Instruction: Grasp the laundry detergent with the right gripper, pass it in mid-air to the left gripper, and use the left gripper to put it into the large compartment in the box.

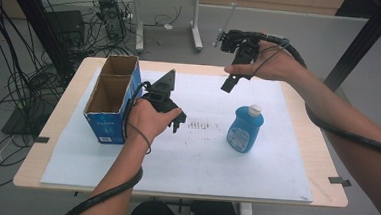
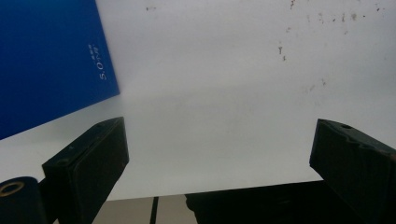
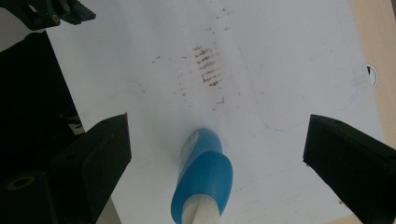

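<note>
Standing upright on the white paper sheet [image 1: 185, 152] right of centre: a blue plastic bottle [image 1: 245, 129] with a white cap and a pale label on its front, flattened oval body, shoulders narrowing to the neck. Seen from above in the right gripper view as a blue bottle [image 3: 203, 179], white cap nearest the lens, sitting between the two black jaws but well below them, untouched. Hovering high over the far edge of the sheet, the right gripper [image 1: 229, 83], jaws pointing down and toward the bottle, spread wide with nothing between them; right hand [image 1: 268, 64] wrapped over the top of the tool, forearm stretching in from the lower right, black ribbed cable draped along it. Sitting lower, the left gripper [image 1: 177, 122], just beside the open brown cardboard box with blue printed sides [image 1: 110, 100], jaws aimed at the sheet, gaping wide and holding nothing; left hand [image 1: 147, 120] clasped round the body, wrist bent, forearm rising from the bottom edge. Showing at upper left in the left gripper view, the blue wall of the box [image 2: 46, 60], clear of both jaws
</note>
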`<state>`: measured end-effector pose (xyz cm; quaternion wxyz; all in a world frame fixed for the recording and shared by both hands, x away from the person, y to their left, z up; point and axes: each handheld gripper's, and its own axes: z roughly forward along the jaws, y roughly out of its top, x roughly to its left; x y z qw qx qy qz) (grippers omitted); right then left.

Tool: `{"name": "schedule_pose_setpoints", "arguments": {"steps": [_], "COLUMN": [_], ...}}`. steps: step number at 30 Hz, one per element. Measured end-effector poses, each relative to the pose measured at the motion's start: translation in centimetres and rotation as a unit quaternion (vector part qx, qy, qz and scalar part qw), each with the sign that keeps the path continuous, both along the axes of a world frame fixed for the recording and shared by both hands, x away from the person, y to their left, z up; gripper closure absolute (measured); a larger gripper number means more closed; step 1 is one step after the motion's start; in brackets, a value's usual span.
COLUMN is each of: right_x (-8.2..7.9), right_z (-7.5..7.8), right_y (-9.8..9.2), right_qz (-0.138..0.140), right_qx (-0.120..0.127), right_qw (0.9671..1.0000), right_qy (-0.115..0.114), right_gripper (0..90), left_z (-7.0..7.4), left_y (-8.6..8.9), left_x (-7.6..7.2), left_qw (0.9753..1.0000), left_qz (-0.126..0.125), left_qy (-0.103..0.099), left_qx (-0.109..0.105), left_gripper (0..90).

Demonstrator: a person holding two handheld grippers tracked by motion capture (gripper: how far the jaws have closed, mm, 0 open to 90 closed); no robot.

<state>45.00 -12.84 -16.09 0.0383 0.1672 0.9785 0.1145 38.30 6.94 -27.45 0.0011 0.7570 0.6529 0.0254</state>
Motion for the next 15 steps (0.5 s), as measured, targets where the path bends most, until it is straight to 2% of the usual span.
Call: {"name": "schedule_pose_setpoints", "arguments": {"steps": [15], "right_x": [-0.07], "right_z": [0.27], "right_y": [-0.06], "right_qz": [0.0], "right_qx": [-0.002], "right_qw": [1.0], "right_qy": [0.001], "right_gripper": [7.4], "left_z": [0.16], "left_y": [0.05], "left_x": [-0.03], "left_qw": [1.0], "left_qz": [-0.002], "left_qy": [0.001], "left_qx": [0.004], "left_gripper": [4.9]}}
